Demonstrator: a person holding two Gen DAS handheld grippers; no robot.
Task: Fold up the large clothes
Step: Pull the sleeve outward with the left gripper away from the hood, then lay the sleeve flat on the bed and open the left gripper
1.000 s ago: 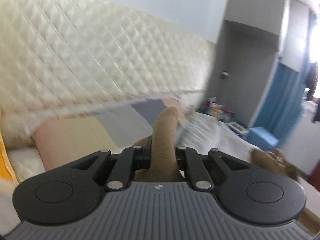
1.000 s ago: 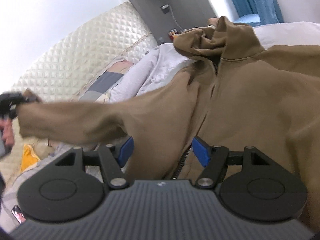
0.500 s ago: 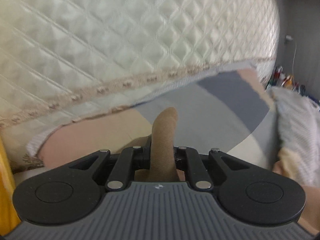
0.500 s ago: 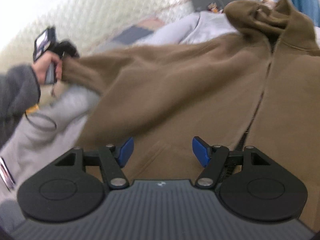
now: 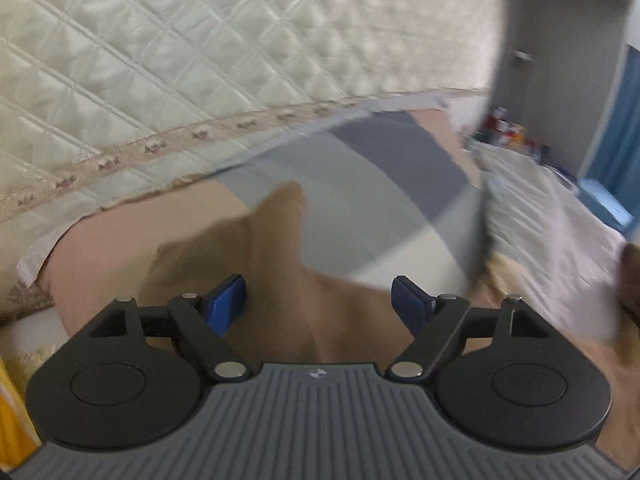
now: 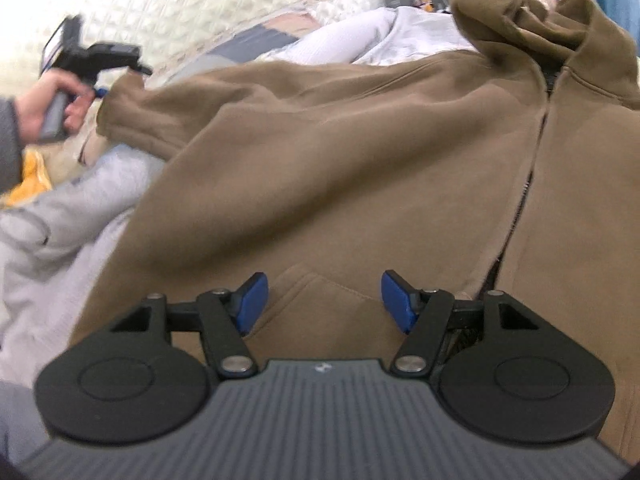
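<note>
A brown zip hoodie [image 6: 360, 140] lies spread on the bed, hood [image 6: 520, 20] at the far right, zipper [image 6: 524, 192] running down its front. Its sleeve [image 6: 132, 112] stretches left to the cuff [image 5: 280, 232]. My left gripper [image 5: 320, 300] is opening, and the cuff lies loose between its blue pads, which do not press it. A person's hand [image 6: 52, 96] holds that gripper at the sleeve's end. My right gripper [image 6: 324, 296] hovers over the hoodie's front pocket [image 6: 316, 292]. Its jaws are closing slightly, still well apart, with fabric below them and nothing pinched.
A cream quilted headboard [image 5: 200, 60] stands behind a patchwork pillow [image 5: 380, 180]. Pale grey clothing and bedding [image 6: 60, 220] lie left of the hoodie, with a yellow item [image 6: 32, 180] beyond. A grey cabinet [image 5: 560, 60] and blue curtain [image 5: 624, 140] stand at the right.
The left jaws, shut on the cuff before, have swung wide and let it go; the cuff now sags onto the bed. The right gripper has dropped closer to the hoodie's pocket.
</note>
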